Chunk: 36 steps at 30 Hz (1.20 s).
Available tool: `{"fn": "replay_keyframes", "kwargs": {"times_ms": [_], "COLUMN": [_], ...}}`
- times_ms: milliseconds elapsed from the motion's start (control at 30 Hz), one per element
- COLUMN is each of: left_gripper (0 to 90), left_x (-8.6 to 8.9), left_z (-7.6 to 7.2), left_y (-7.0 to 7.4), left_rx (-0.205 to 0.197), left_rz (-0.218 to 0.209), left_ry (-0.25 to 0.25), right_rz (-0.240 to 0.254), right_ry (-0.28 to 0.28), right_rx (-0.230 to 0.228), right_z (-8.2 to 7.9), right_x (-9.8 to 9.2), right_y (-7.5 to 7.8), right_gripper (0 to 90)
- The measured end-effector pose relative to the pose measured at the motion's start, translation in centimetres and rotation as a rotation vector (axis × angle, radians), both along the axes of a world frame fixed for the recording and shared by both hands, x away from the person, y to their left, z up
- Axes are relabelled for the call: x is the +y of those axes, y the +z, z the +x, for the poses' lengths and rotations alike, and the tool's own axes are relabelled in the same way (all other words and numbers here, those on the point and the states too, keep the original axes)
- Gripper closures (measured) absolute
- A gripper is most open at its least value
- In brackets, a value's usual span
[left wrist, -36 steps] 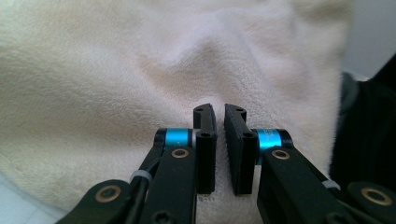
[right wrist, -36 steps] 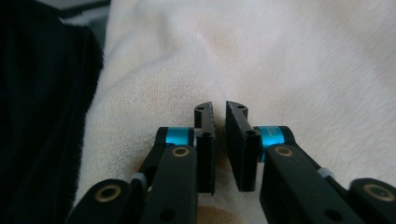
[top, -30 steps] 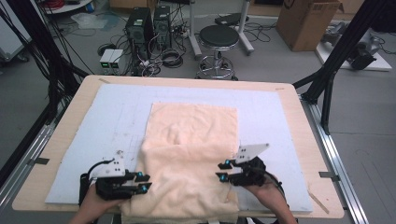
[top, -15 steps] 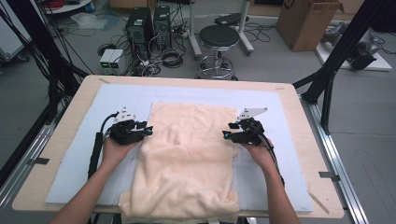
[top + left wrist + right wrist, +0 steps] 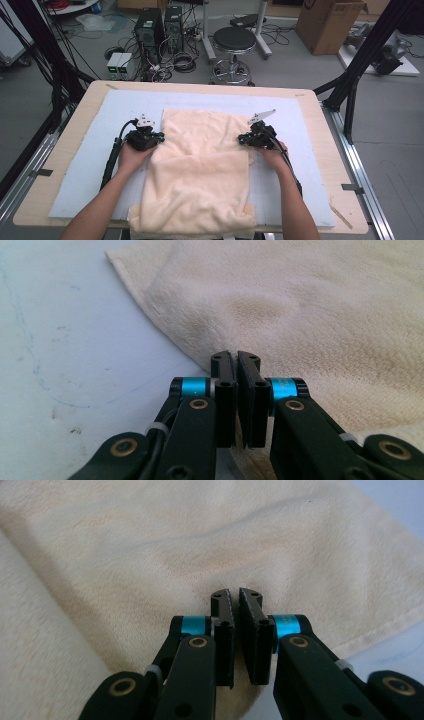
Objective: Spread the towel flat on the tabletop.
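Cream fluffy towel (image 5: 200, 175) lies half folded on the blue-topped wooden bench (image 5: 320, 120). Left tongs (image 5: 159, 137) and right tongs (image 5: 241, 140) have just pressed together at its sides; no cloth shows between. Next, probably grab both edges properly and fold

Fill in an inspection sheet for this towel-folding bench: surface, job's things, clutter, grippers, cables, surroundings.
Surface: wooden table under a pale blue mat.
Job's things: cream towel, near part folded over the far part, front edge at the table's edge.
Clutter: nothing seen.
Grippers: left gripper and right gripper shut at the towel's side edges; grip on cloth unclear.
Cables: black cable along the left forearm.
Surroundings: stool, computer towers, cardboard box.
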<state>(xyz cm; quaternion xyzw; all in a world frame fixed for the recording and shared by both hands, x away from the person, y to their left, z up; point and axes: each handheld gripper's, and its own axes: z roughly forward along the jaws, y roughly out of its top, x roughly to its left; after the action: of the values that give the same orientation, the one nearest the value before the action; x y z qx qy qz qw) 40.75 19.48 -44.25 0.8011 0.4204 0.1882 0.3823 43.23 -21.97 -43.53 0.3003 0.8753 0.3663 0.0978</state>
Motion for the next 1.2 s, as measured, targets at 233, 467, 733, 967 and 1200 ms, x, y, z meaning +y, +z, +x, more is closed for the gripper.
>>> {"fn": "replay_keyframes", "kwargs": {"times_ms": [233, 467, 733, 967, 1200], "left_gripper": [86.2, 86.1, 76.8, 66.2, 62.1], "left_x": [1.0, 1.2, 1.4, 2.3, 2.5], "left_z": [1.4, 3.4, 3.8, 1.1, -3.0], "left_y": [0.3, 0.8, 1.1, 3.1, 3.8], "left_rx": [-0.022, -0.033, 0.028, -0.025, -0.061], "left_rz": [0.01, 0.015, 0.011, -0.097, -0.106], "left_ry": [0.078, 0.141, 0.118, 0.031, -0.075], "right_rz": [-0.009, -0.049, -0.058, 0.025, 0.082], "right_ry": [-0.05, -0.102, -0.115, -0.049, 0.01], "right_rx": [-0.001, -0.013, 0.018, -0.023, -0.072], "right_z": [2.4, 4.9, 4.9, 1.6, -3.1], "right_x": [0.8, 1.8, 1.5, 0.0, -0.6], "right_y": [0.4, 1.4, 1.1, 3.4, 4.4], "right_gripper": [85.5, 84.8, 66.3, 59.0, 55.0]}}
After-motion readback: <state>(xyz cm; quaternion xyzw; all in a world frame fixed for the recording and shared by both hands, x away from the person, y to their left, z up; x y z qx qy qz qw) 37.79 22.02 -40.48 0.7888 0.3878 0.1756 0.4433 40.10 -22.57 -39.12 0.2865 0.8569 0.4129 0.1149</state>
